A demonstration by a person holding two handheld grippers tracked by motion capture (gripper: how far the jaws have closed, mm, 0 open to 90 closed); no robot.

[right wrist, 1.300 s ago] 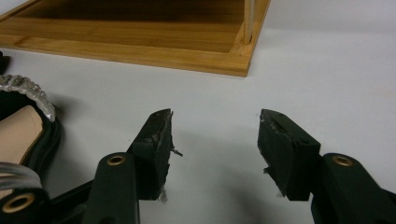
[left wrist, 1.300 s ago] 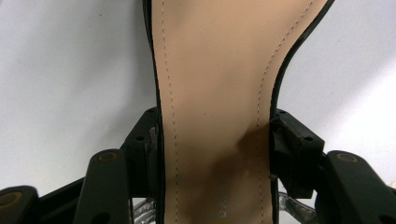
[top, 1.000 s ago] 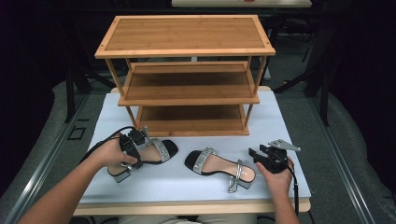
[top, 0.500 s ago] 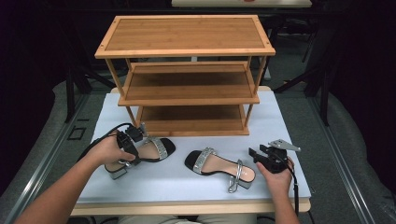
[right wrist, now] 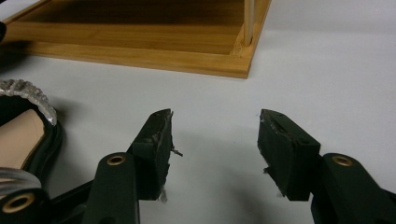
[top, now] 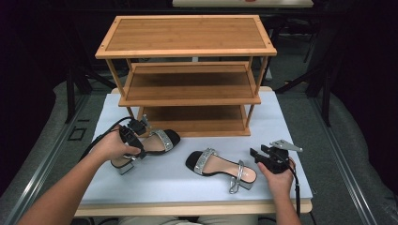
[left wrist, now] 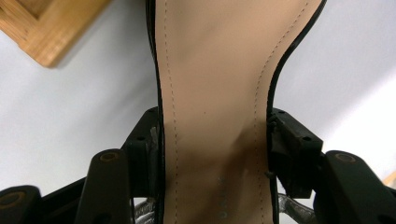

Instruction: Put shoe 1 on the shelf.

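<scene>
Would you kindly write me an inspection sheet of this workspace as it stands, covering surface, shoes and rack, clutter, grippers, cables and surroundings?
Surface: white table top, bare around the shoes.
Job's things: left sandal clamped across its insole; right sandal lying flat near the front edge; wooden shoe rack at the back, all three shelves bare.
Clutter: nothing seen.
Grippers: left gripper shut on the left sandal's sole; right gripper open, nothing between the jaws, beside the right sandal's heel.
Cables: black cable loops from the left gripper; another trails past the right wrist.
Surroundings: grey floor, dark beyond.
</scene>
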